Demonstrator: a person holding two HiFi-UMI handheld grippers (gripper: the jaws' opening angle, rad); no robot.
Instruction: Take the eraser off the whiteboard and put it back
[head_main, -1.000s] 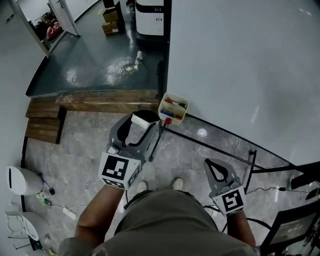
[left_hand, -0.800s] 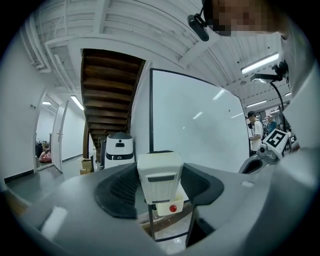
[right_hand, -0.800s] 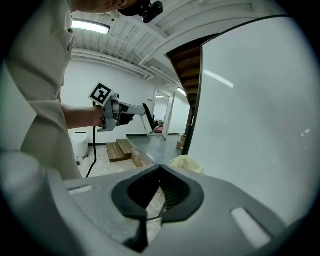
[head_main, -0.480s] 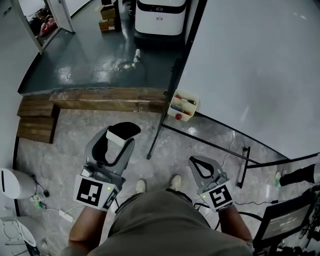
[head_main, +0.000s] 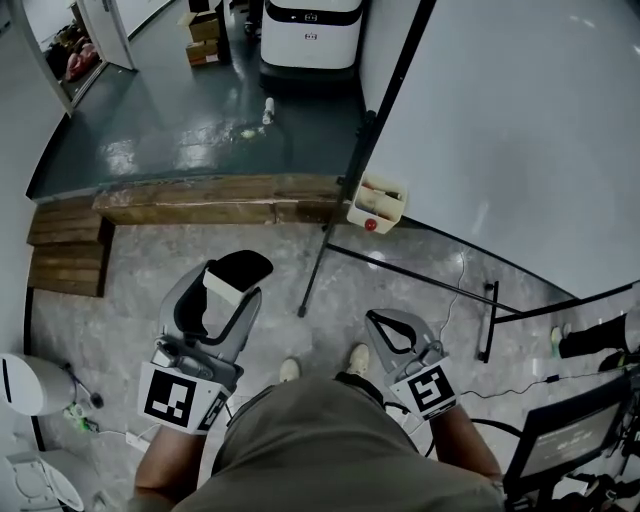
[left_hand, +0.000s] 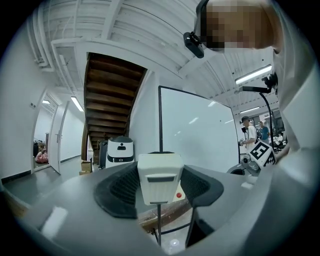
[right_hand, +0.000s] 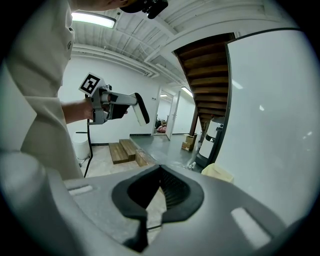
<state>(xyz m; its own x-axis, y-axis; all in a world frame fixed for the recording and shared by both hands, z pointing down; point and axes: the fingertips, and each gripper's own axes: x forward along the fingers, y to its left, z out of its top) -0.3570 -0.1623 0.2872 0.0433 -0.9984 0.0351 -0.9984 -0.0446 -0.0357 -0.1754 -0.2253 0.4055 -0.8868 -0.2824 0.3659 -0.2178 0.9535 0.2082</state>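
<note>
The eraser (left_hand: 160, 177) is gripped between the pads of the left gripper (head_main: 238, 272), whose jaws are closed on its two sides. It is held off the whiteboard (head_main: 520, 130), well apart from the board's lower left corner and above the stone floor (head_main: 130, 290). The white body of the eraser is seen upright between the dark ribbed pads in the left gripper view. The right gripper (head_main: 378, 320) is held lower and nearer the person, beside the whiteboard's stand (head_main: 420, 275). Its jaws are brought together at the tips and nothing is held between them. A small tray (head_main: 377, 203) with markers is hung at the lower left corner of the whiteboard. Wooden steps (head_main: 190, 200) are laid along the edge of the dark floor beyond, where a white machine (head_main: 310, 35) is parked.
</note>
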